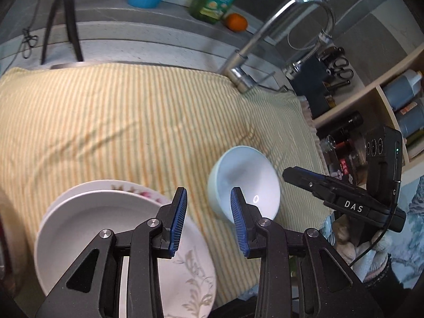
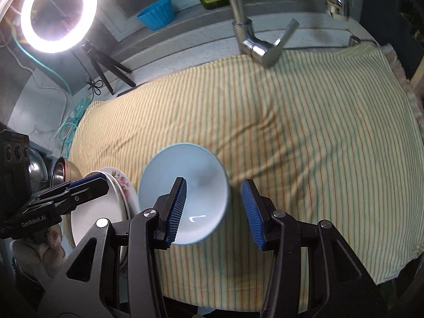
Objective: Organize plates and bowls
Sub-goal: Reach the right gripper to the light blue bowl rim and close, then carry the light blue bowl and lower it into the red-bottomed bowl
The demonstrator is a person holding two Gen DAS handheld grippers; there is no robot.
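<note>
Bowl [image 2: 182, 193]: its right rim sits between the right claw's [image 2: 216, 212] wide-open fingers.
Left claw [image 1: 208, 221]: open, empty, over the plates [image 1: 106, 225].
Nearer: right.

A lit ring light [image 2: 58, 13] and chrome faucet [image 2: 242, 21] flank the striped cloth [image 2: 304, 122].

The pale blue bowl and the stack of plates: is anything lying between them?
Nothing but striped cloth. The left wrist view shows a bare strip of it between the bowl and the plates.
</note>
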